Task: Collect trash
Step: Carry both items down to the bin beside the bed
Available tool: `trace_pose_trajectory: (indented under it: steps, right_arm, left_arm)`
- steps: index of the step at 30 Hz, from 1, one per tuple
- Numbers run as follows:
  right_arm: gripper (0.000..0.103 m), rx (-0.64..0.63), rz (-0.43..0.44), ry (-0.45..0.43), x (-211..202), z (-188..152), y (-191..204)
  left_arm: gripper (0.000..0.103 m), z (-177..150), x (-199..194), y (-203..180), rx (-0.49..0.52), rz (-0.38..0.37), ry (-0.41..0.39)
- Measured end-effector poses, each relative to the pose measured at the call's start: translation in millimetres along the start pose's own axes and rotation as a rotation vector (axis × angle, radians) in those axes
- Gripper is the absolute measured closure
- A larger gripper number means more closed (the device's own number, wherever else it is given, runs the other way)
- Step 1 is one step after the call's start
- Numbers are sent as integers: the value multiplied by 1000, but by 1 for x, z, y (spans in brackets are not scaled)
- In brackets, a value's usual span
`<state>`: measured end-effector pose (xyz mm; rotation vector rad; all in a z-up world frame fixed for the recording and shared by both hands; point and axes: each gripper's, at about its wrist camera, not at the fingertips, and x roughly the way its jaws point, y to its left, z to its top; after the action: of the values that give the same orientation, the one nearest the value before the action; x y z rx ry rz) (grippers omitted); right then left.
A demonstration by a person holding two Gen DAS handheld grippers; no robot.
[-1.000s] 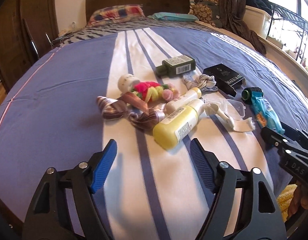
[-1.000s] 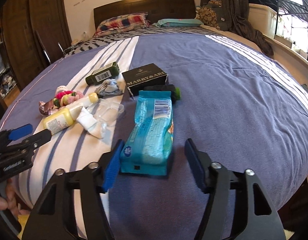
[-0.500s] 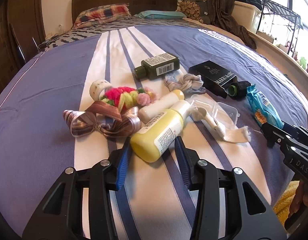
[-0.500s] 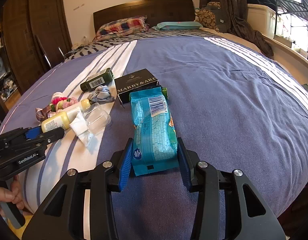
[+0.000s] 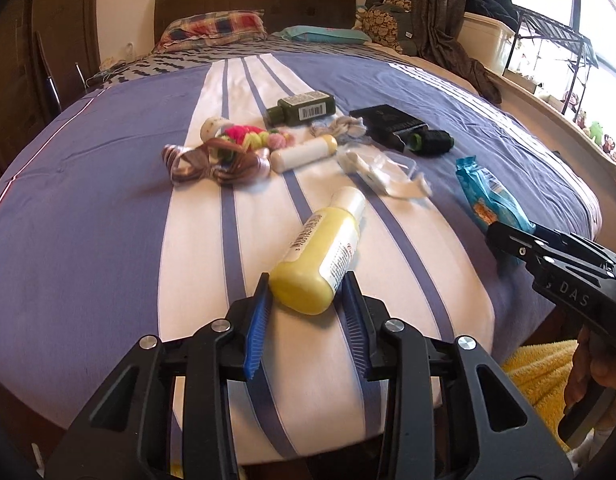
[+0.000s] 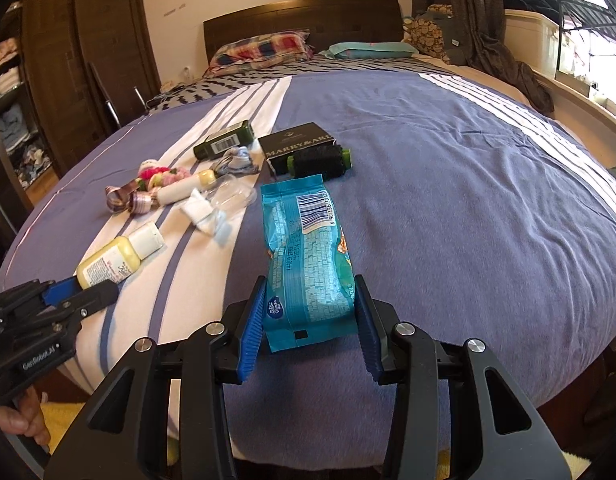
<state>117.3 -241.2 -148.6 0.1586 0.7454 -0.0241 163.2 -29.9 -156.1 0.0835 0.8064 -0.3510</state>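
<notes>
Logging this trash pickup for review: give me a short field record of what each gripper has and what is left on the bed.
left gripper: jaws just closing, pads on the yellow bottle
right gripper: jaws shut on the blue packet
left on bed: green bottle, black box, ribbon, clear plastic tray

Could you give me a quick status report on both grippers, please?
Left gripper just closed on yellow bottle. Right gripper clamps blue packet. Nothing in the way.
</notes>
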Motion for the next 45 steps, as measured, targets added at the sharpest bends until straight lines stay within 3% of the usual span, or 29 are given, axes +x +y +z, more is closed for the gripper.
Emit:
trace_pose_trajectory:
  steps: [13,27,32,34,45]
  right_arm:
    - [62,-28,22,-26,-43,-24,-1]
    - [62,-79,89,-92,-123,-47,10]
    - [62,-93,181,11,-128,-76,22]
    - [62,-107,180,54,-123,-91,27]
    - [62,-83,195,350,-58,-150,26]
  left_arm:
    - [71,-28,-29,-16,12,21,-39]
    - [75,-56,-123,-25,16,71,-120]
    - [75,-83,-132,-42,49,39,-69]
    - [75,-92,-126,-47,62,29,-40]
    - [75,-144,-57,-53,51,-37,180]
